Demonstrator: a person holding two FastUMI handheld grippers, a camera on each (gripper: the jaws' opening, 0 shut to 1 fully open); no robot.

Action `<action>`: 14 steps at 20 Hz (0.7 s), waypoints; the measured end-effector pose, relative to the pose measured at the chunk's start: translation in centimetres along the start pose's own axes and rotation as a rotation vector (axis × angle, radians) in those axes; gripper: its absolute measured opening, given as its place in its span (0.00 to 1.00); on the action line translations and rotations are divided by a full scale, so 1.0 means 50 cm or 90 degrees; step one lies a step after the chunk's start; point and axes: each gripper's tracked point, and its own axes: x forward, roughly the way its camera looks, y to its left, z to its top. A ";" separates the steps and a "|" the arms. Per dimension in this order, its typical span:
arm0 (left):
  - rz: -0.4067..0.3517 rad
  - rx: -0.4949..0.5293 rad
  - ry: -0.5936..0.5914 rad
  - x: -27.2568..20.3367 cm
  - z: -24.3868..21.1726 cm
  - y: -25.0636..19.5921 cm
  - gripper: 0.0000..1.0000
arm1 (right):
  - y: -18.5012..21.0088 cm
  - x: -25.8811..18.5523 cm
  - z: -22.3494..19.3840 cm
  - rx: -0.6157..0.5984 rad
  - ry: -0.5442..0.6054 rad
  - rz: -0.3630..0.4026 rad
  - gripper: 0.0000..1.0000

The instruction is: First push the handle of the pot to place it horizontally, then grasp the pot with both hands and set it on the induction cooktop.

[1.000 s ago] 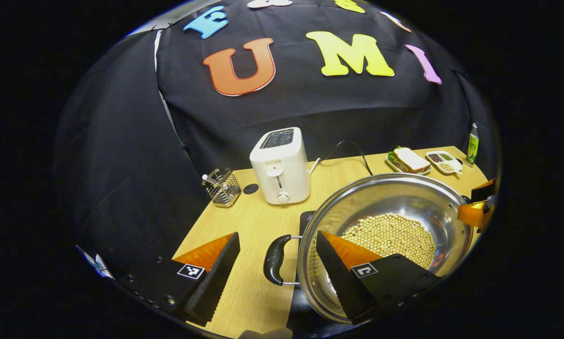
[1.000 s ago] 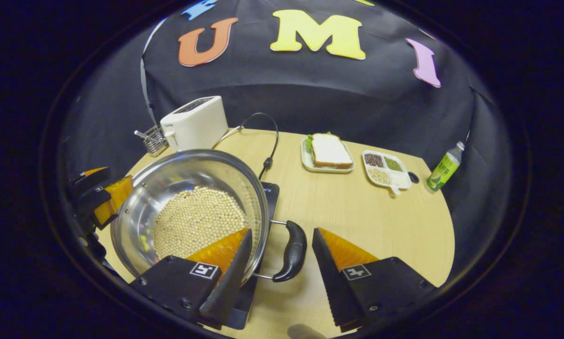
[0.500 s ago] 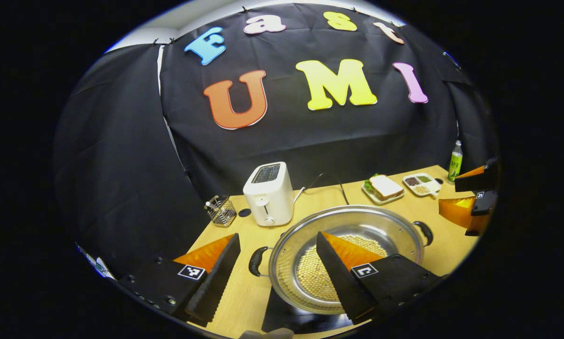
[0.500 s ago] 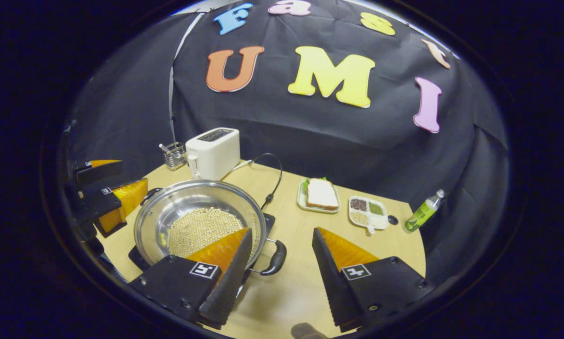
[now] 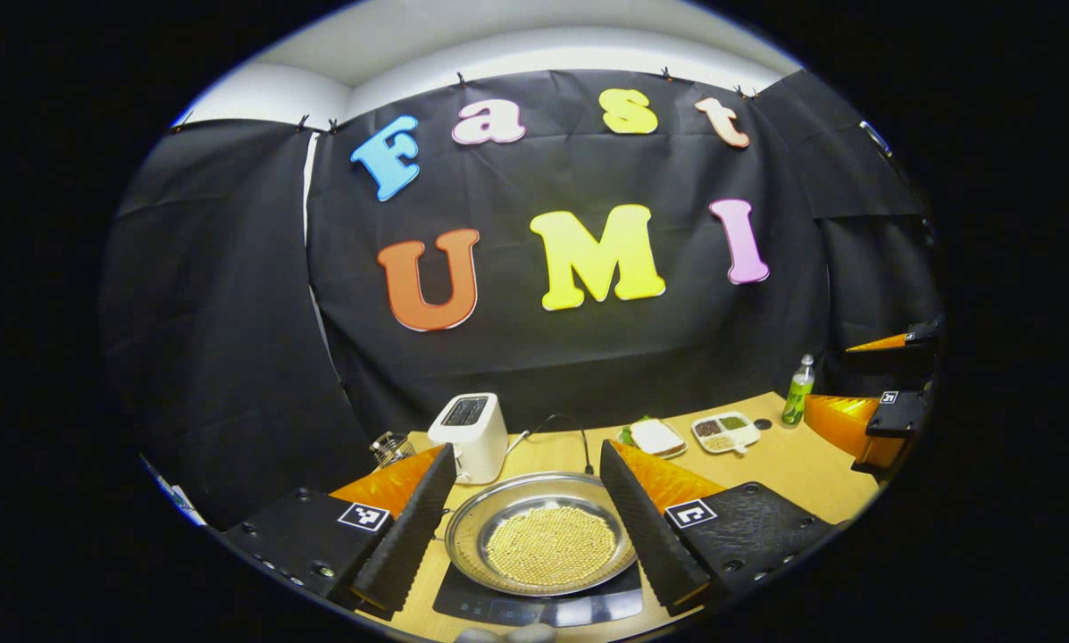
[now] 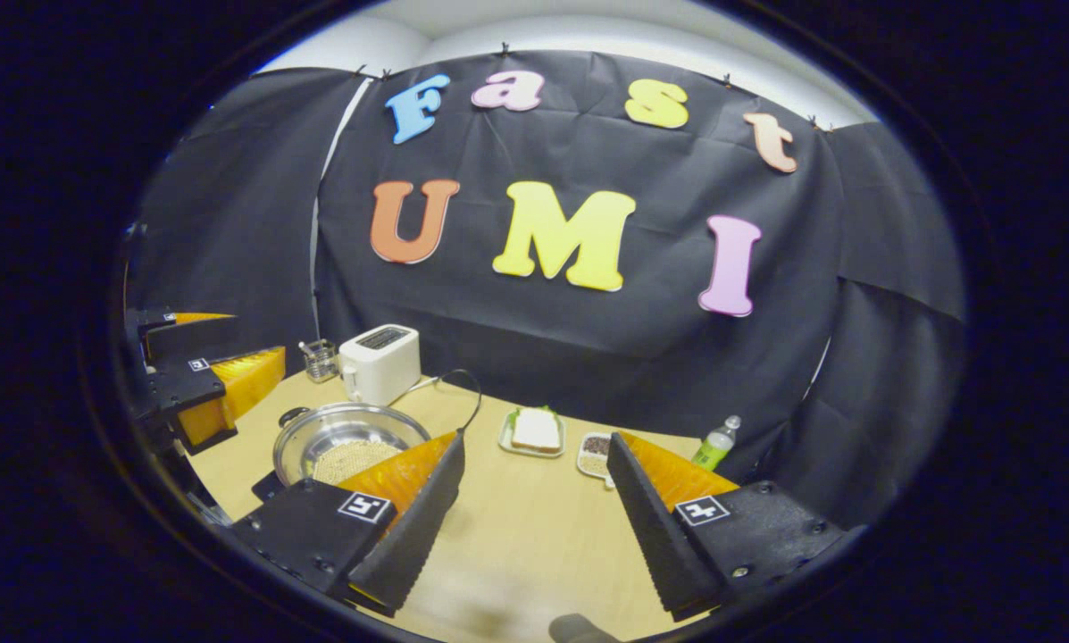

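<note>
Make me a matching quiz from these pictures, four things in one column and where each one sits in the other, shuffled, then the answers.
1. pot
2. toaster
3. bottle
4. sandwich

A. on a plate
B. far right table corner
C. on the cooktop
D. beside the wire basket

Pairs: 1-C, 2-D, 3-B, 4-A

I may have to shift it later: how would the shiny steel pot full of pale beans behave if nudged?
The shiny steel pot would probably slide on the smooth black induction cooktop. Being wide and shallow, it seems unlikely to tip. Its loose pale beans may shift and likely add weight.
</note>
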 end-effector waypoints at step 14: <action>-0.020 -0.054 -0.067 -0.165 0.148 -0.170 0.96 | -0.301 -0.209 0.067 0.137 -0.092 -0.079 1.00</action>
